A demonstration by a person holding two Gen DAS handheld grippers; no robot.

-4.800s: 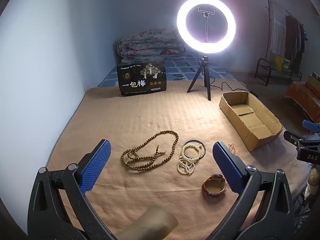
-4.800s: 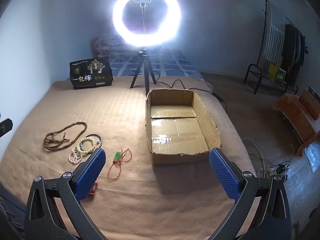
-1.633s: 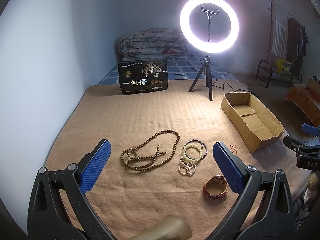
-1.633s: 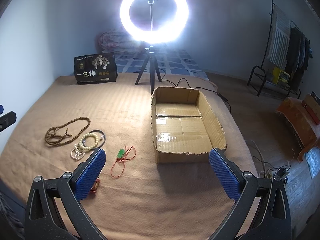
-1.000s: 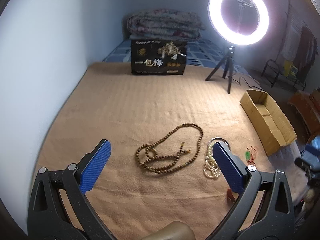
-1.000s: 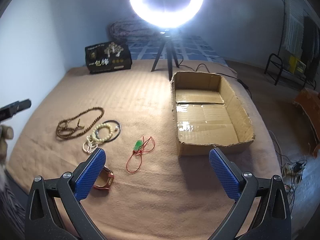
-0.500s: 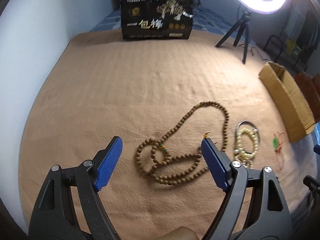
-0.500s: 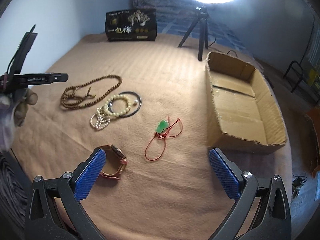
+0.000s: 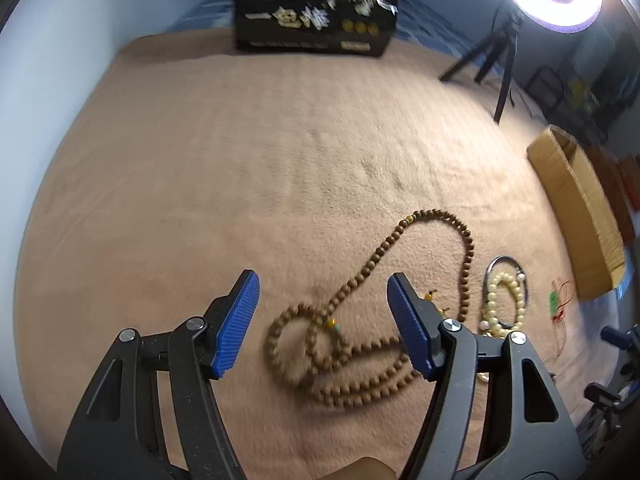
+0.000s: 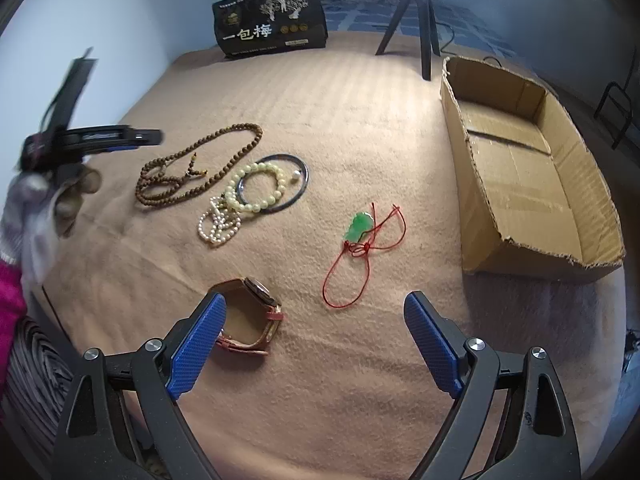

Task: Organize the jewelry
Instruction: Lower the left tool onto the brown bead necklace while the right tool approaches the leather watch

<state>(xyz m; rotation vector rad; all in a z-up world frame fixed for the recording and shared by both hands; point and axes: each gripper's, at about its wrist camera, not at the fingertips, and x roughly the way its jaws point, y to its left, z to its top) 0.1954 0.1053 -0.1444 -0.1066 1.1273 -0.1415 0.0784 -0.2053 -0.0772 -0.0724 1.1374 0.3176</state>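
My left gripper [image 9: 322,322] is open about halfway, blue pads either side of the coiled end of the brown bead necklace [image 9: 368,312], holding nothing. Can't tell if the pads touch the blanket [image 9: 240,152]; the view is motion-blurred. The necklace lies near the blanket's front-left edge, its long loop running toward the middle.

My right gripper [image 10: 314,344] is wide open and empty. Its left pad sits just in front of the red-strapped watch [image 10: 250,320], near the front edge; contact unclear.

The cream bead bracelet [image 10: 256,188] lies inside the dark bangle [image 10: 296,184], with the small pearl strand [image 10: 218,224] touching it on the near side, all just beside the brown necklace. The green pendant on red cord [image 10: 360,236] lies between that cluster and the cardboard box [image 10: 516,248], apart from both. The box is at the blanket's right edge, open top, nothing inside.

At the back edge: black printed box [image 10: 272,28] and tripod legs [image 10: 420,20].
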